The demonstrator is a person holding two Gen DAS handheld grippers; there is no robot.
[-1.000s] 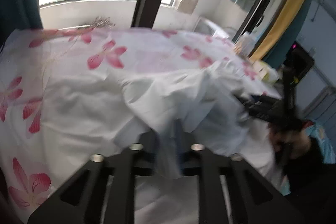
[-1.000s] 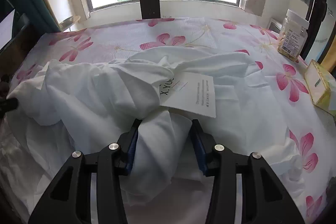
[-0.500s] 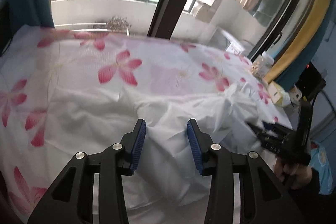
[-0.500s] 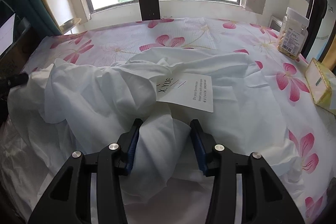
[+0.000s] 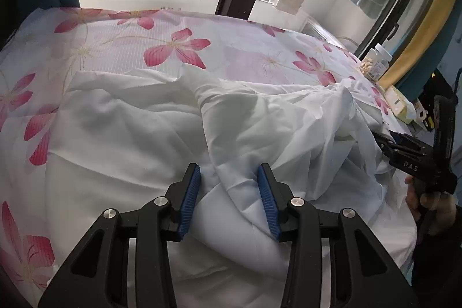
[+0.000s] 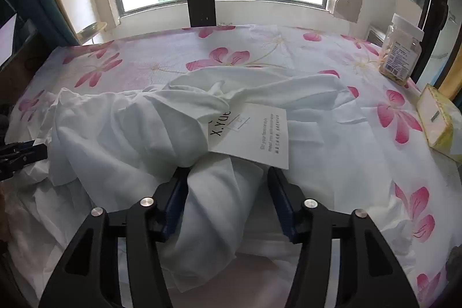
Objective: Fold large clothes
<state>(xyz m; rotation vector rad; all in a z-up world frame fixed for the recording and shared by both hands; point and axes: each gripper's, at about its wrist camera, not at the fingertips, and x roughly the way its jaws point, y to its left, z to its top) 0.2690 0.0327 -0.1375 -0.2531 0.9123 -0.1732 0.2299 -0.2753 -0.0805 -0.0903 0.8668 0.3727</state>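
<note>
A large white garment (image 5: 260, 120) lies crumpled on a flower-print sheet (image 5: 173, 48). My left gripper (image 5: 229, 172) is low over its left part. The jaws stand apart astride a raised fold, with a gap at the left pad (image 5: 192, 192). My right gripper (image 6: 228, 175) straddles a thick bunch of the garment (image 6: 115, 134). Its jaws are opening and the right pad (image 6: 278, 201) is off the cloth. A white printed paper tag (image 6: 254, 134) lies on the garment just beyond it. Each view shows the other gripper at its edge, the right gripper (image 5: 387, 140) and the left gripper (image 6: 29, 152).
A clear jar with a white lid (image 6: 401, 57) and a yellow tissue box (image 6: 439, 120) stand at the sheet's right edge. A hand (image 5: 433, 204) holds the right gripper. Windows and a dark post lie beyond the far edge; a dark curtain hangs at the left.
My left gripper was shut on a fold of the garment; it has opened, let go and sunk toward the cloth. My right gripper stayed put and its jaws spread wider.
</note>
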